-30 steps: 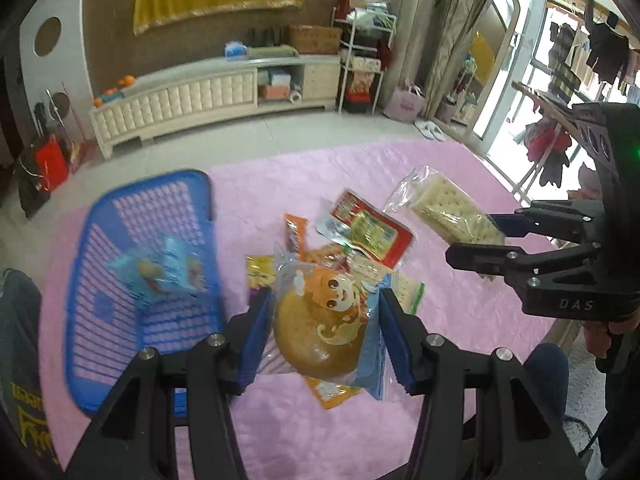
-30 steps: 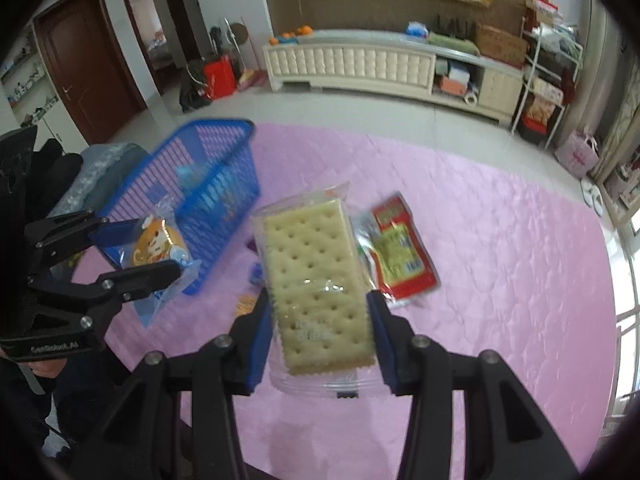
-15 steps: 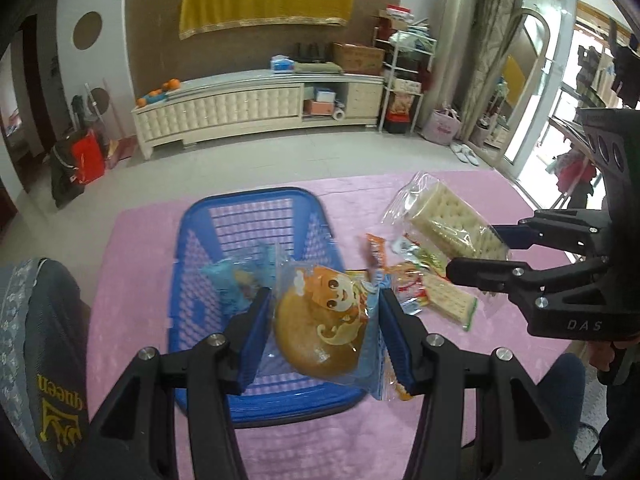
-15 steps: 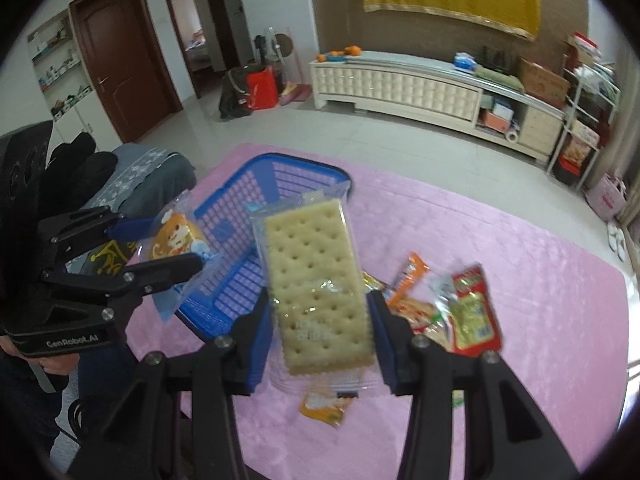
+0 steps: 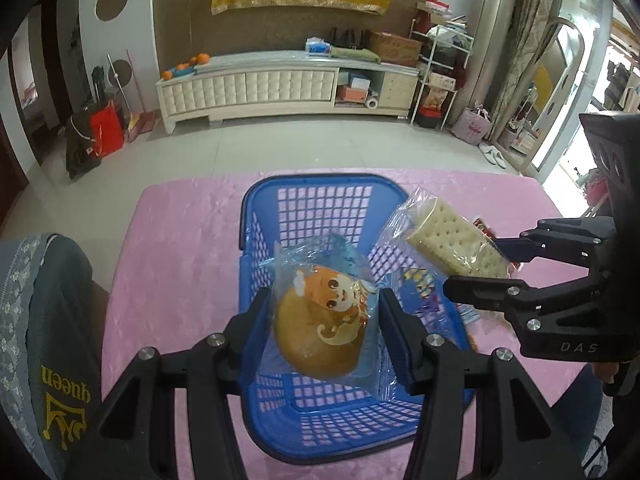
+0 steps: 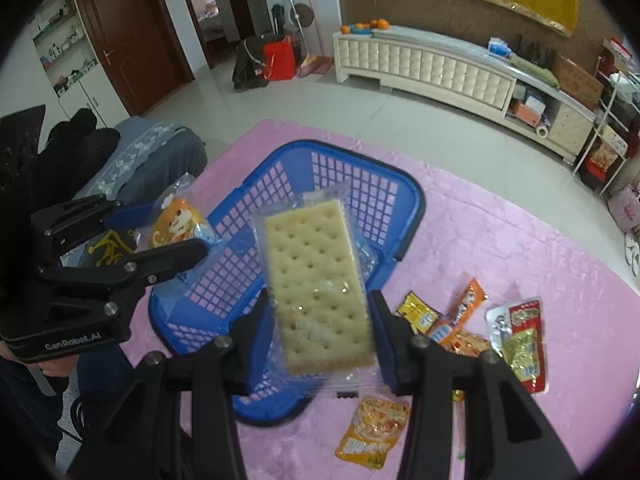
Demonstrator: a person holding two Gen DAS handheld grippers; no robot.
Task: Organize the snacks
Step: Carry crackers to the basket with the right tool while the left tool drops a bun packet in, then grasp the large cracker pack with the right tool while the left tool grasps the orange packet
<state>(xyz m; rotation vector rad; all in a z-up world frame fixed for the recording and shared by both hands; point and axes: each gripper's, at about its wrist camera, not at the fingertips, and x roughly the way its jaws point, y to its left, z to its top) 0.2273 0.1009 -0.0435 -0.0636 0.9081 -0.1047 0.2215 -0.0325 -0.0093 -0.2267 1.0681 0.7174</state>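
Two grips are full. The left gripper [image 5: 322,334] has its jaws closed on a bagged bun [image 5: 320,332], a round brown bun in a clear and blue wrapper printed with an orange cartoon face; it hangs above the blue basket [image 5: 256,240]. The right gripper [image 6: 322,330] has its jaws pressed on the long sides of a cracker pack [image 6: 318,288], a pale holed rectangle in clear film, held over the basket's near right rim.

Under the bun, the basket's lattice floor shows at least one more clear-and-blue wrapped item [image 5: 416,284] lying inside near the right wall; what it is I cannot tell. The basket stands on a desk covered by a pink cloth [image 5: 180,248].

Outside the basket, on the cloth to its right in the right wrist view, loose snacks lie close together: a small yellow sachet [image 6: 418,312], an orange stick pack [image 6: 460,314], a red and gold pouch [image 6: 522,344], and nearer the camera an orange pouch [image 6: 372,432]. A grey chair back with a yellow crown print [image 5: 60,360] stands at the desk's left edge.
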